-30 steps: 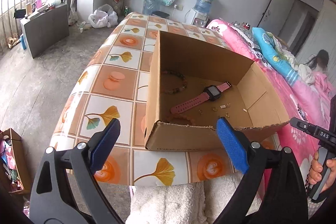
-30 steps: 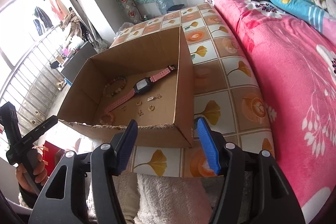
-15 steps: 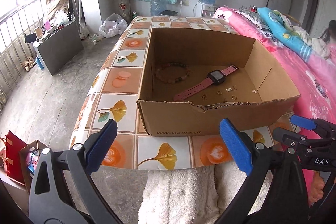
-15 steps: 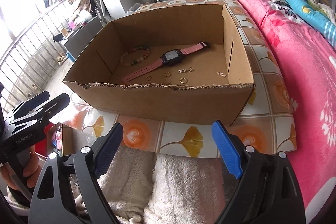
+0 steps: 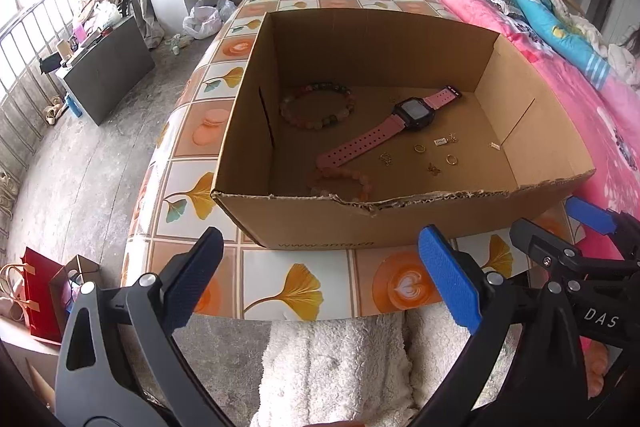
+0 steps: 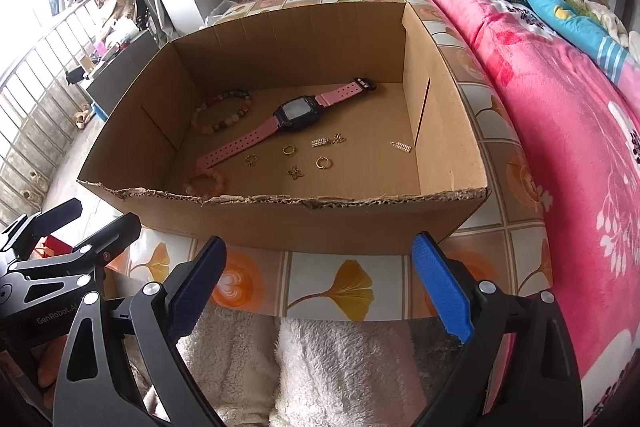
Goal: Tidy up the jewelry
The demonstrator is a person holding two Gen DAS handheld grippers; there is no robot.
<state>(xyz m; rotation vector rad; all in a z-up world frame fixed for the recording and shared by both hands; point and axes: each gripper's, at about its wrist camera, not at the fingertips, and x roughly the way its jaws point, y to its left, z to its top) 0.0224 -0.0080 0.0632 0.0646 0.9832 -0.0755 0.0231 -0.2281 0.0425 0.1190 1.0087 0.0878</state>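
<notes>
Soft daylight from the left-side window [image 6: 36,39], slightly blown out, strong fisheye bending at edges, corners perhaps vignetted.

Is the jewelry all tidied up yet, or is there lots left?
Nothing looks sorted yet. The pink-strapped watch, multicoloured bead bracelet, pale pink bead bracelet and small gold rings lie scattered in the cardboard box. Both the left tongs and right tongs hover open, empty.

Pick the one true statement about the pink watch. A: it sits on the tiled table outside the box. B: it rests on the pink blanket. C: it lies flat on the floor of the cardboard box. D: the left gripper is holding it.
C: the pink watch lies stretched out on the floor of the cardboard box, while the left gripper and right gripper are open and empty in front of the box.
</notes>
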